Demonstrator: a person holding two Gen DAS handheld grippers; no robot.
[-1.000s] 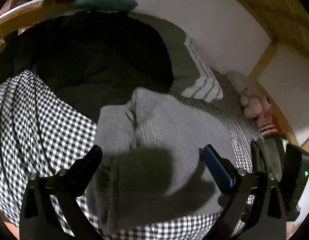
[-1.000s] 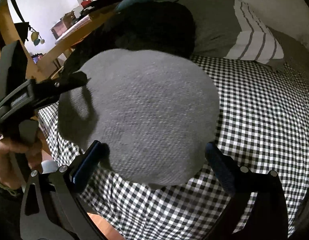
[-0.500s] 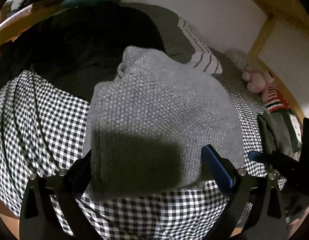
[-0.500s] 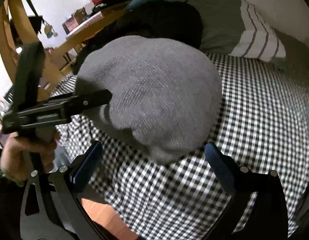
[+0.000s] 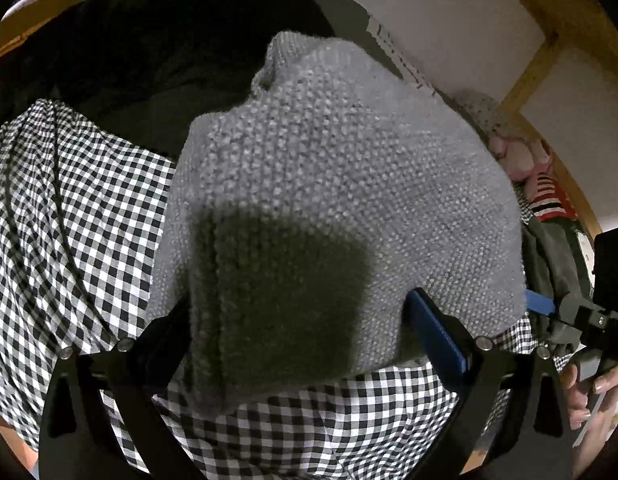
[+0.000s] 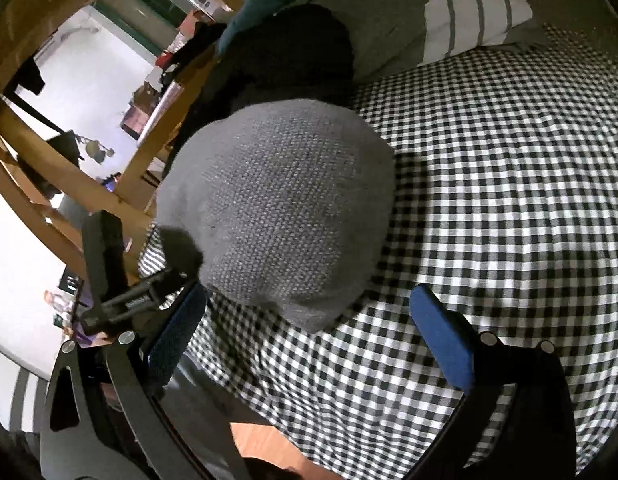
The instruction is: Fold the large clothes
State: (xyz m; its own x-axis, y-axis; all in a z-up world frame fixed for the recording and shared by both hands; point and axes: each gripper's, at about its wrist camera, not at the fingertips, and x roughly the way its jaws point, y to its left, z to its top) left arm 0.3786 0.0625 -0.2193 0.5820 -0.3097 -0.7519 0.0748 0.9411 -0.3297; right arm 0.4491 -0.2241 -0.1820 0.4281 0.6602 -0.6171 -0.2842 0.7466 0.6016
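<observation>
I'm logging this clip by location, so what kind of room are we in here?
Most likely a bedroom: the grey knit sweater lies on a bed with a black-and-white checked sheet, a striped pillow sits at its head, and a wooden bed frame stands against the white wall.

In your left wrist view a black-and-white checked bedsheet point(image 5: 69, 216) covers the bed across the left and bottom of the frame. A black garment point(image 5: 141, 52) lies heaped at the upper left. At the right edge you have a pink soft toy point(image 5: 521, 156) with red stripes, below a wooden beam point(image 5: 529, 76). In your right wrist view a grey pillow with white stripes point(image 6: 441, 12) sits at the top, a teal cushion point(image 6: 269, 0) just left of it, and a wooden bed frame point(image 6: 41, 184) fills the left.
</observation>
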